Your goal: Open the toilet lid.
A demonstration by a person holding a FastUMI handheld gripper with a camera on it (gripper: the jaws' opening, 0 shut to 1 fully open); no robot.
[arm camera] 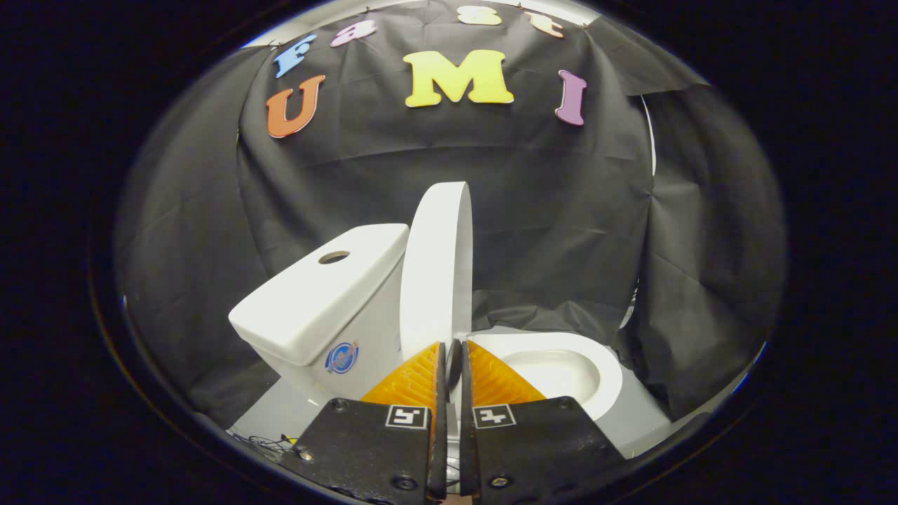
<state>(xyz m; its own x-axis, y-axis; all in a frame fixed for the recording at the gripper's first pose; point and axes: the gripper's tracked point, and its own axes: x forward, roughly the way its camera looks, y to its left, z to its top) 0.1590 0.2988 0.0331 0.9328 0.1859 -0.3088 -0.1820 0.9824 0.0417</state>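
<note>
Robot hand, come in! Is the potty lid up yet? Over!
Gripper fingers nearly closed, just short of the lid's edge. Toilet lid upright, against the tank. Bowl uncovered. Nothing in the way.

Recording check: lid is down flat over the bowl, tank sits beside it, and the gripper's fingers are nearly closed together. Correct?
Not quite. In the gripper view the lid stands raised, about upright beside the tank, leaving the bowl uncovered. The gripper fingers are indeed nearly closed together.

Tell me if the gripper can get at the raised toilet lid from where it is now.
Probably yes. The gripper is closed or nearly so, its fingertips right at the lower edge of the upright toilet lid, with nothing between them. The tank stands behind the lid; the bowl rim lies off to the other side.
</note>
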